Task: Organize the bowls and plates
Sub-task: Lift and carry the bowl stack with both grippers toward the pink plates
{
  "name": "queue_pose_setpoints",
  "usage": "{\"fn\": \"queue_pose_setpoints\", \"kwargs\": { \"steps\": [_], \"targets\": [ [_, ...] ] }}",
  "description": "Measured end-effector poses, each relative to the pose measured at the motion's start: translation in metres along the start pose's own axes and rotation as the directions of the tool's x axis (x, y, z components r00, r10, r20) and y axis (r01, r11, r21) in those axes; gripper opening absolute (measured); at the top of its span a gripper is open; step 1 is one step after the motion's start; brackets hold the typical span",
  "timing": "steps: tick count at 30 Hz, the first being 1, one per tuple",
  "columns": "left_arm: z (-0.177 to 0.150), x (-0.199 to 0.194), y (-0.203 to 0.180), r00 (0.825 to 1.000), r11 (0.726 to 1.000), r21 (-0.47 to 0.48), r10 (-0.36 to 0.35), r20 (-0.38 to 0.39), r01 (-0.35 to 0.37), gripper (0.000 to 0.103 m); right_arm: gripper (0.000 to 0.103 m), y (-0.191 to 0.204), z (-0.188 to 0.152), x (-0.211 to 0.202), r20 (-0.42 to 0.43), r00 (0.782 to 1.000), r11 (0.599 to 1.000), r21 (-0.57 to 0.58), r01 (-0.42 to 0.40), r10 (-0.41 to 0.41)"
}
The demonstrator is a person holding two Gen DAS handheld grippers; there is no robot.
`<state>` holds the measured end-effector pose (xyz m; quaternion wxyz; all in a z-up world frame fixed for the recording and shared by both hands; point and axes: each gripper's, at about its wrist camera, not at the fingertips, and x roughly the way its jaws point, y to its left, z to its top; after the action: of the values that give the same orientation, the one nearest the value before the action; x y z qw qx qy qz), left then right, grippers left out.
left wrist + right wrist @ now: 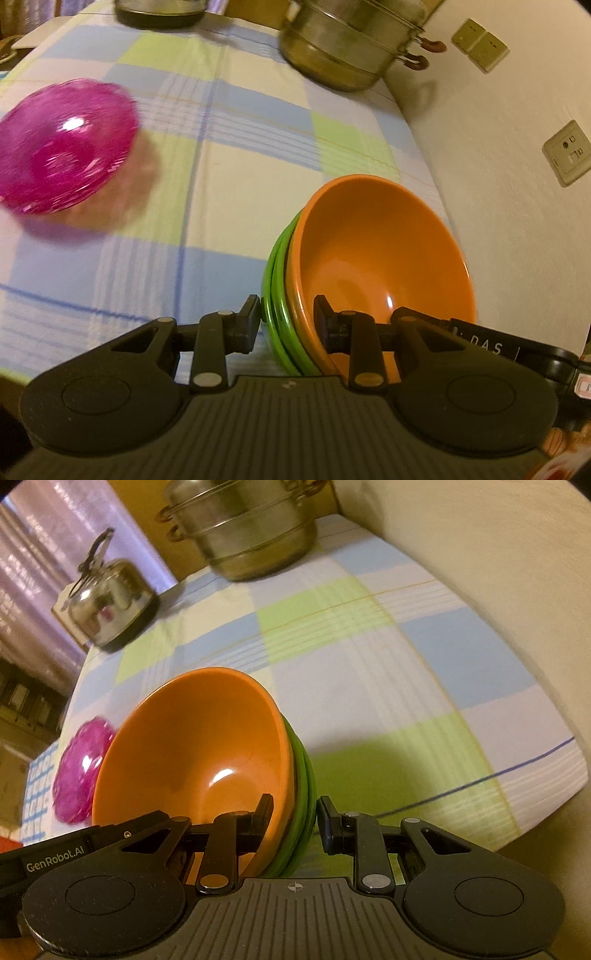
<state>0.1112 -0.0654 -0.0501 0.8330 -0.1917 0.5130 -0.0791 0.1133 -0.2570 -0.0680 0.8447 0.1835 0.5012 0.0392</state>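
An orange bowl [380, 254] nests inside green bowls [275, 280], forming one stack. My left gripper [288, 317] is shut on the stack's rim, one finger outside the green bowls, one inside the orange bowl. My right gripper [295, 812] is shut on the opposite rim of the same stack, with the orange bowl [199, 746] and green bowls [304, 786] between its fingers. A pink translucent bowl [62, 147] sits on the checked tablecloth [229, 147] to the left; it also shows in the right wrist view [79, 771], behind the stack.
A steel steamer pot [351, 44] stands at the far end by the wall [498, 184], also in the right wrist view [243, 528]. A metal kettle [110, 602] stands at the far left corner. Wall sockets [567, 153] are on the right.
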Motion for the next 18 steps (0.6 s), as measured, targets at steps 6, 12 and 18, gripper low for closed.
{"fn": "queue_pose_setpoints", "kwargs": {
  "steps": [6, 12, 18],
  "targets": [
    [-0.012, -0.024, 0.031, 0.999, 0.998, -0.048, 0.029, 0.024, -0.027, 0.027, 0.025, 0.028, -0.018, 0.002, -0.021, 0.999, 0.998, -0.052, -0.034, 0.033],
    [-0.018, -0.044, 0.053, 0.996, 0.995, -0.08, 0.067, 0.053, -0.062, 0.027, 0.025, 0.055, -0.031, 0.01, -0.044, 0.997, 0.993, -0.089, -0.073, 0.069],
    [-0.021, -0.063, 0.075, 0.992, 0.989, -0.117, 0.096, 0.078, -0.086, 0.027, 0.025, 0.08, -0.039, 0.016, -0.059, 0.994, 0.986, -0.128, -0.103, 0.096]
  ]
}}
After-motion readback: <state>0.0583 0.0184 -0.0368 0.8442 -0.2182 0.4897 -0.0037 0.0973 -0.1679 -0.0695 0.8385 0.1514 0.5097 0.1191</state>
